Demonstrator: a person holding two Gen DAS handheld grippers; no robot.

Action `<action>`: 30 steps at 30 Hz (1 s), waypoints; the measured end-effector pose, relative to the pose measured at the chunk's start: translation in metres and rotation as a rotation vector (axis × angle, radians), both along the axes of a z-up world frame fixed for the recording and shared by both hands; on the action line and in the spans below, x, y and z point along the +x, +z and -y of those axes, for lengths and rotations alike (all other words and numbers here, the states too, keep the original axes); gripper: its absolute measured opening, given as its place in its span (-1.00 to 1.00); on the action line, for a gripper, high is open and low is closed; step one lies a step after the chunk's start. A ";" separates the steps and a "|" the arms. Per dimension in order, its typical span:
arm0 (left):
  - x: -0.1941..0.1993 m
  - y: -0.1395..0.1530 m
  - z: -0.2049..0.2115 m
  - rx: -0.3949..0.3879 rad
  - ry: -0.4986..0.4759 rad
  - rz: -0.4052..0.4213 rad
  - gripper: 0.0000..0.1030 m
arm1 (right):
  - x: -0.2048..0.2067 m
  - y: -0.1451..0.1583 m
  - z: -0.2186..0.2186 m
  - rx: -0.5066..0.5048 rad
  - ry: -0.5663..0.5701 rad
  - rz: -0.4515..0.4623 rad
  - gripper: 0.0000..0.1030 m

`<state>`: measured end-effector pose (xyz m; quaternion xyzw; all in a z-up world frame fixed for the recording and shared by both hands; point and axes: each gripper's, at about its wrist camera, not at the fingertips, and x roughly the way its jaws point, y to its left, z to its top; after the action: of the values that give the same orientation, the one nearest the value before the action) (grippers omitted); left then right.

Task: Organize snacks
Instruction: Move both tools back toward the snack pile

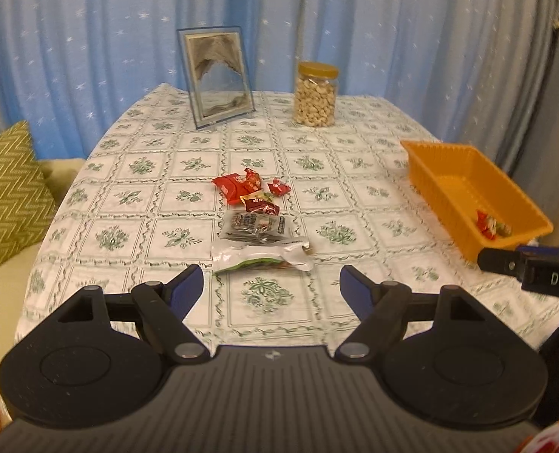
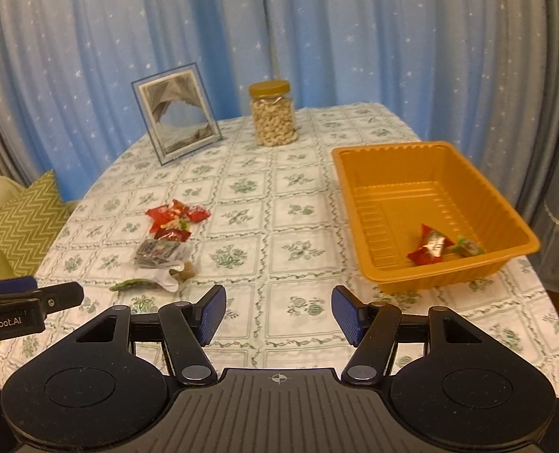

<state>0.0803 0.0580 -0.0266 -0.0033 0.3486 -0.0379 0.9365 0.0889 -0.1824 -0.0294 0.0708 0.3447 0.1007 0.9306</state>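
On the table (image 1: 355, 173), covered with a green-patterned cloth, a small heap of snack packets (image 1: 258, 219) lies near the middle: red wrappers at the far end, a clear packet and a white-and-green one nearer. The left tool (image 1: 272, 283) hangs just short of the heap, its blue pads wide apart with nothing between them. The right tool (image 2: 278, 311) is also spread and empty, near the orange tray (image 2: 359, 188), which holds two wrapped snacks (image 2: 432, 249). A jar of nuts (image 2: 273, 115) and a picture frame (image 2: 175, 113) stand at the far edge.
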 end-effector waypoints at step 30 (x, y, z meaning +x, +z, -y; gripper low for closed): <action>0.137 -0.094 -0.001 0.332 -0.750 -0.131 -0.21 | 0.120 -0.069 -0.066 -0.078 0.246 -0.094 0.20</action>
<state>0.2172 0.0589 -0.1210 0.2723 0.3861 -0.3194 0.8214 0.2084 -0.1166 -0.0979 -0.0035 0.3977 0.1974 0.8960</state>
